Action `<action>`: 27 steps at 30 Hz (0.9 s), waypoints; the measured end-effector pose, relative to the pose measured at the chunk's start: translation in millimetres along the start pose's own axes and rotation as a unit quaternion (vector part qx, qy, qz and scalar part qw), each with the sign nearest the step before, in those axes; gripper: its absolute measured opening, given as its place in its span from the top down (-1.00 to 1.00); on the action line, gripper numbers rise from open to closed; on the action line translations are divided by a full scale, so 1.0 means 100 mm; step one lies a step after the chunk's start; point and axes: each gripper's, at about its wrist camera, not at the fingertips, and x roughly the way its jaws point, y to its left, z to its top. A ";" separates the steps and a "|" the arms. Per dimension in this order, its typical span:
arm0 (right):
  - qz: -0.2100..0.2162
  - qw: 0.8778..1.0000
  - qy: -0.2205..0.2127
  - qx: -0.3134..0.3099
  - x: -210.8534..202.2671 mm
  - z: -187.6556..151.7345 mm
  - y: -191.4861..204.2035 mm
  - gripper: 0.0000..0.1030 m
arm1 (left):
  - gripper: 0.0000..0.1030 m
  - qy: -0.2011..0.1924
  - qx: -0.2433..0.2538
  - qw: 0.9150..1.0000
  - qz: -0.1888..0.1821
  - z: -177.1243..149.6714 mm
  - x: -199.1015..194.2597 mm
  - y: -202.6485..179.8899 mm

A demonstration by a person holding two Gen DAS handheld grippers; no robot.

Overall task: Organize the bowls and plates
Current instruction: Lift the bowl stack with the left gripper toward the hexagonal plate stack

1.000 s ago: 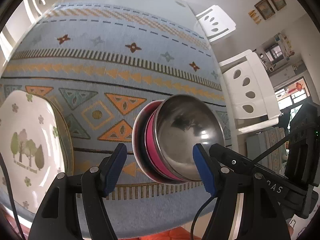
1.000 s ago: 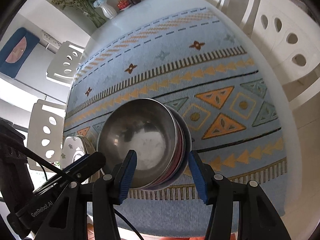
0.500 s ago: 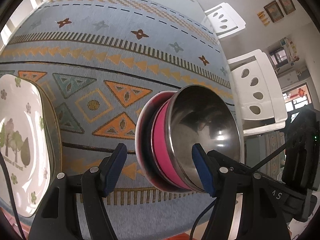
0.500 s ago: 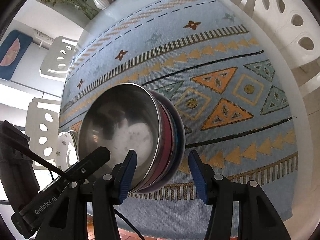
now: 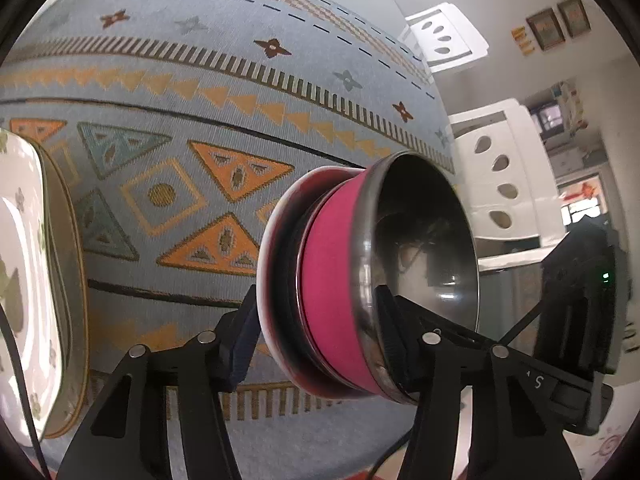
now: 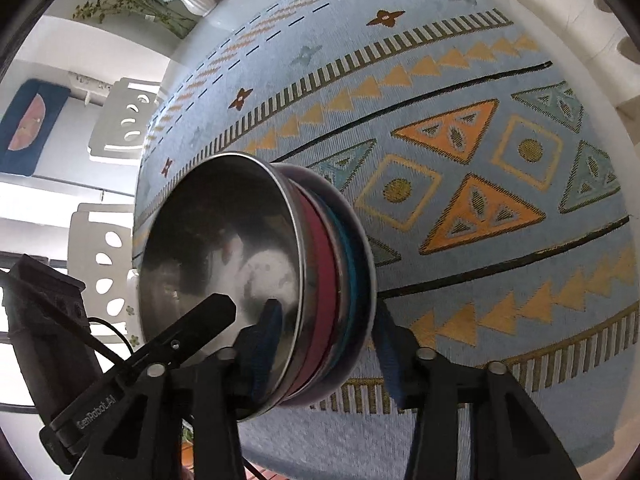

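Through my left wrist camera I see a nested stack of bowls (image 5: 340, 288) on a pale blue woven tablecloth with orange and teal triangles (image 5: 192, 92): a shiny stainless-steel bowl (image 5: 424, 256) sits on top, a bright pink bowl (image 5: 332, 280) under it, and a dark-rimmed pale bowl (image 5: 276, 264) at the bottom. My left gripper (image 5: 316, 344) straddles the near edge of this stack, one blue pad just outside the bottom bowl and the other inside the steel bowl. Its jaws are closing with the stack's wall between them, but I cannot tell whether the pads press on it yet. At the left edge lies a white square plate printed with green trees (image 5: 24, 272), well apart from the bowls. White plastic chairs with oval cut-outs (image 5: 500, 184) stand beyond the table's right side.

Through my right wrist camera I see the same stack (image 6: 260, 292) from the other side, with a teal band visible between the pink layer and the bottom bowl. My right gripper (image 6: 324, 344) also straddles the rim, its left blue pad inside the steel bowl and its right pad outside the lowest bowl. These jaws are closing too, rim between them; contact is unclear. The left gripper's black finger reaches into the steel bowl beside mine. A white vase of flowers (image 6: 192, 0) stands at the table's far end.
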 end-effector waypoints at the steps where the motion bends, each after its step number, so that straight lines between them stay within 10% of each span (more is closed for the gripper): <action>1: -0.003 1.000 -0.005 -0.006 0.00 -0.01 0.01 0.26 | 0.02 -0.003 0.010 1.000 0.008 0.00 0.01 -0.03; 27: 0.000 0.996 -0.037 -0.085 0.00 -0.01 0.07 0.26 | 0.27 -0.028 0.031 0.999 0.026 0.01 0.00 -0.01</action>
